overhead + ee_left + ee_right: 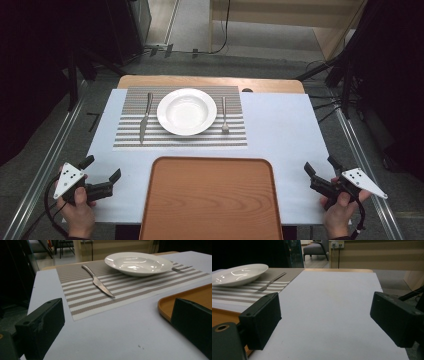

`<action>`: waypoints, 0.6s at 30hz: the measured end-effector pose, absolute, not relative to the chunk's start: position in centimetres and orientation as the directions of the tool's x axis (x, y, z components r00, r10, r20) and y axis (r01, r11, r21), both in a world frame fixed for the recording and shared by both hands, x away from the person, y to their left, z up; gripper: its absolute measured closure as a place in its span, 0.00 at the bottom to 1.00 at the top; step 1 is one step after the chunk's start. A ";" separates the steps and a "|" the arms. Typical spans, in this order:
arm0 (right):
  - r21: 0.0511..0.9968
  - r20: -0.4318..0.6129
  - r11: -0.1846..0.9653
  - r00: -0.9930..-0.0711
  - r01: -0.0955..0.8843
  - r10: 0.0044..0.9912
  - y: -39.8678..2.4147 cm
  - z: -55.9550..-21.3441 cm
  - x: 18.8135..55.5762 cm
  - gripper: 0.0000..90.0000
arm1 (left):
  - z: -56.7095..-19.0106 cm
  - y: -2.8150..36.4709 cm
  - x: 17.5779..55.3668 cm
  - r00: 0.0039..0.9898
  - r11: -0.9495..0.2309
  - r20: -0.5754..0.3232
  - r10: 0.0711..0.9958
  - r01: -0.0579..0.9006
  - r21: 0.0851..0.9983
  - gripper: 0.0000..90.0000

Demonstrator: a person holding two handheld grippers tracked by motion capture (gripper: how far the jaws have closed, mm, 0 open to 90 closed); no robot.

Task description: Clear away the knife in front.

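The left tongs (103,169) rest low over the white surface (285,130) with jaws spread wide and nothing between them; ahead of them and a little to their right lies the knife (145,117) on the striped placemat (235,137), well apart from the jaws; the right tongs (320,167) are likewise released and empty; ahead to their left lie the fork (224,115) and the white plate (186,111); the wooden tray (210,200) sits between the two tongs.

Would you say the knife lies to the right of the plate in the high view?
No, the knife lies left of the plate; the fork is at its right.
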State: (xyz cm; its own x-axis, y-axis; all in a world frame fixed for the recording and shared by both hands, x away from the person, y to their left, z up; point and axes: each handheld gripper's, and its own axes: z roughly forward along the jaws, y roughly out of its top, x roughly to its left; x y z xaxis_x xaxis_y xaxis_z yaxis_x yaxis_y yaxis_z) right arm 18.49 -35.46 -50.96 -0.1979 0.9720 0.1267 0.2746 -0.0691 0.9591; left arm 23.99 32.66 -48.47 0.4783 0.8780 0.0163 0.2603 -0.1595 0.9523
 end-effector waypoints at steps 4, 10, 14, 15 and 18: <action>0.956 0.108 -0.050 -0.186 0.290 0.977 -35.3 -51.0 18.6 0.10 | -47.6 31.9 24.8 0.485 -0.149 0.003 0.875 0.263 0.953 0.00; 0.958 0.113 -0.056 -0.187 0.283 0.976 -35.3 -51.1 18.5 0.10 | -46.1 30.9 25.7 0.520 -0.181 0.019 0.854 0.261 0.948 0.00; 0.960 0.095 -0.037 -0.196 0.277 0.976 -35.1 -51.1 18.5 0.10 | -45.4 30.7 26.6 0.527 -0.176 0.001 0.850 0.282 0.943 0.00; 0.960 0.094 -0.036 -0.199 0.278 0.975 -35.1 -51.1 18.5 0.10 | -45.3 30.6 26.9 0.526 -0.175 -0.003 0.850 0.287 0.942 0.00; 0.960 0.099 -0.042 -0.199 0.276 0.975 -35.1 -51.1 18.4 0.10 | -44.8 30.4 27.7 0.529 -0.175 -0.011 0.849 0.300 0.938 0.00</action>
State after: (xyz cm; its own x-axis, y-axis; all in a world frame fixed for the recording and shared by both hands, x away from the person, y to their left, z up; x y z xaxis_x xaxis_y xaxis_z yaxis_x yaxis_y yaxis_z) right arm 18.44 -35.10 -51.09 -0.1990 0.9750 0.0993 0.2759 -0.0415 0.9603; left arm 27.73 30.35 -44.79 0.5287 0.8488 -0.0108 0.2998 -0.1748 0.9378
